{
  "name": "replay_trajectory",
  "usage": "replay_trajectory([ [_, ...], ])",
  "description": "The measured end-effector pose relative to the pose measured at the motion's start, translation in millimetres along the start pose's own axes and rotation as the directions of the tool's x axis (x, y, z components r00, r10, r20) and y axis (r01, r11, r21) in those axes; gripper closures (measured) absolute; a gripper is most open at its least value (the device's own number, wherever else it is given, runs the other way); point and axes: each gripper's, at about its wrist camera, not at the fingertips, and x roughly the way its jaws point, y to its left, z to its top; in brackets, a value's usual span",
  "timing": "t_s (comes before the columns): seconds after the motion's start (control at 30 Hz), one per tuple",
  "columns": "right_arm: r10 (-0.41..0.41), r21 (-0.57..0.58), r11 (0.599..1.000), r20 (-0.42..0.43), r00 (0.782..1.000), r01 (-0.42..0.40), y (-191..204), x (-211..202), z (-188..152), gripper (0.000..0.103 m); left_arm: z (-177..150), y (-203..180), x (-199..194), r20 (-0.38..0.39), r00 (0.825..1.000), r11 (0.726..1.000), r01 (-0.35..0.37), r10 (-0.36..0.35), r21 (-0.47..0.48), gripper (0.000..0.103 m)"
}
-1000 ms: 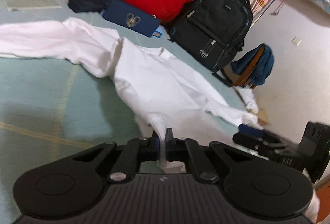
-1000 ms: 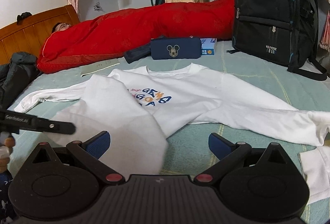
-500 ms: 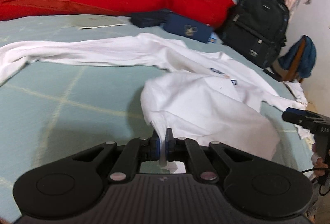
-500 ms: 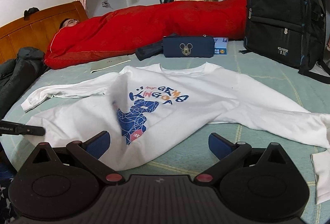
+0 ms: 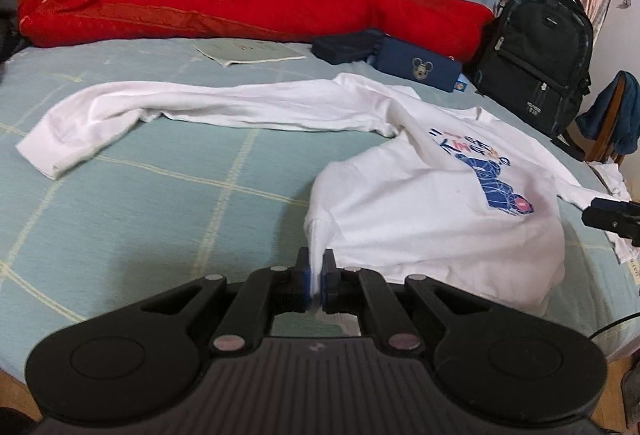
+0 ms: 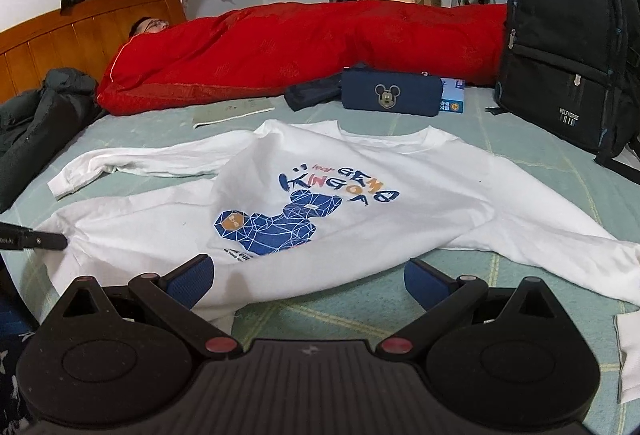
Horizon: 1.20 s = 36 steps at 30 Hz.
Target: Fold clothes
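A white long-sleeved shirt (image 6: 360, 195) with a blue bear print lies face up on the green checked bed, sleeves spread to both sides. In the left wrist view the shirt (image 5: 420, 203) lies ahead and to the right. My left gripper (image 5: 316, 285) is shut on the shirt's hem corner at the near left. My right gripper (image 6: 308, 281) is open and empty, just above the shirt's near hem. The left gripper's tip (image 6: 36, 241) shows at the left edge of the right wrist view.
A person under a red quilt (image 6: 304, 51) lies along the far side of the bed. A navy Mickey pouch (image 6: 390, 97), a black backpack (image 6: 568, 63) and a thin booklet (image 6: 232, 113) sit behind the shirt. Dark clothing (image 6: 36, 123) lies at left.
My left gripper has pulled the hem corner back toward the near edge, unfolding the shirt body so the print now shows in full. My right gripper stayed open.
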Motion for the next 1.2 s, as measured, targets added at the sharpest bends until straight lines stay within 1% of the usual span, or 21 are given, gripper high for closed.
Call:
replay_trajectory([
  [0.2, -0.001, -0.003, 1.000, -0.005, 1.000, 0.001, 1.6, 1.2, 0.8, 0.000, -1.6, 9.3, 0.7, -0.015, 1.000, 0.999, -0.028, 0.027, -0.020, 0.099],
  [0.27, -0.001, -0.002, 1.000, -0.009, 1.000, 0.001, 1.7, 2.5, 0.6, 0.000, -3.5, 11.8, 1.4, -0.033, 0.999, 0.999, -0.035, 0.034, -0.026, 0.096],
  [0.3, 0.000, -0.001, 1.000, -0.012, 1.000, 0.000, 1.9, 3.2, 0.3, 0.000, -4.2, 12.0, 0.9, -0.039, 0.998, 0.999, -0.043, 0.042, -0.022, 0.091],
  [0.37, 0.000, 0.000, 1.000, -0.017, 1.000, 0.000, 1.5, 4.4, -0.3, 0.000, -5.5, 11.8, -1.4, -0.045, 0.997, 0.998, -0.059, 0.058, -0.014, 0.091],
  [0.4, 0.000, 0.000, 1.000, -0.019, 1.000, 0.000, 1.2, 4.9, -0.9, 0.000, -5.7, 11.7, -2.5, -0.045, 0.997, 0.998, -0.067, 0.067, -0.007, 0.091],
  [0.47, -0.001, 0.001, 1.000, -0.023, 1.000, 0.001, 1.4, 6.0, -1.8, 0.000, -5.3, 9.7, -7.2, -0.040, 0.993, 0.994, -0.109, 0.110, 0.022, 0.091],
  [0.57, -0.004, 0.005, 1.000, -0.029, 1.000, 0.004, 1.4, 7.5, -3.3, 0.000, -2.0, 4.9, -15.5, -0.022, 0.987, 0.985, -0.160, 0.161, 0.065, 0.089],
  [0.6, -0.005, 0.006, 1.000, -0.030, 1.000, 0.005, 1.2, 7.8, -3.6, 0.000, -0.3, 1.6, -18.2, -0.014, 0.985, 0.983, -0.168, 0.170, 0.080, 0.087],
  [0.67, -0.007, 0.009, 1.000, -0.028, 1.000, 0.007, 1.0, 7.6, -3.9, 0.000, 3.5, -7.5, -23.7, 0.005, 0.984, 0.978, -0.177, 0.178, 0.114, 0.080],
  [0.73, -0.006, 0.017, 1.000, -0.026, 1.000, 0.007, 0.4, 8.2, -3.3, 0.000, 7.9, -23.0, -28.5, 0.034, 0.987, 0.974, -0.161, 0.158, 0.158, 0.069],
  [0.8, -0.008, 0.026, 1.000, -0.025, 1.000, 0.009, -0.4, 8.5, -2.6, 0.000, 11.7, -41.8, -30.9, 0.059, 0.991, 0.970, -0.130, 0.121, 0.207, 0.061],
  [0.9, -0.023, 0.033, 0.999, -0.020, 1.000, 0.024, -0.9, 6.4, -2.4, 0.000, 15.2, -76.9, -28.0, 0.071, 0.996, 0.953, -0.072, 0.053, 0.293, 0.057],
  [0.93, -0.025, 0.036, 0.999, -0.017, 1.000, 0.025, -2.2, 4.7, -3.0, 0.000, 14.6, -89.3, -26.5, 0.071, 0.997, 0.944, -0.049, 0.028, 0.325, 0.053],
  [1.03, -0.043, 0.049, 0.998, -0.020, 0.999, 0.044, -8.6, 2.0, -5.3, 0.000, 11.1, -124.7, -21.7, 0.068, 0.997, 0.910, 0.006, -0.038, 0.415, 0.048],
  [1.1, -0.062, 0.064, 0.996, -0.027, 0.998, 0.063, -13.7, 0.8, -7.9, 0.000, 8.3, -144.3, -18.1, 0.062, 0.996, 0.890, 0.030, -0.065, 0.455, 0.046],
  [1.2, -0.077, 0.090, 0.993, -0.037, 0.996, 0.080, -22.4, -0.2, -11.7, 0.000, 3.1, -167.7, -12.0, 0.042, 0.994, 0.868, 0.068, -0.102, 0.491, 0.043],
])
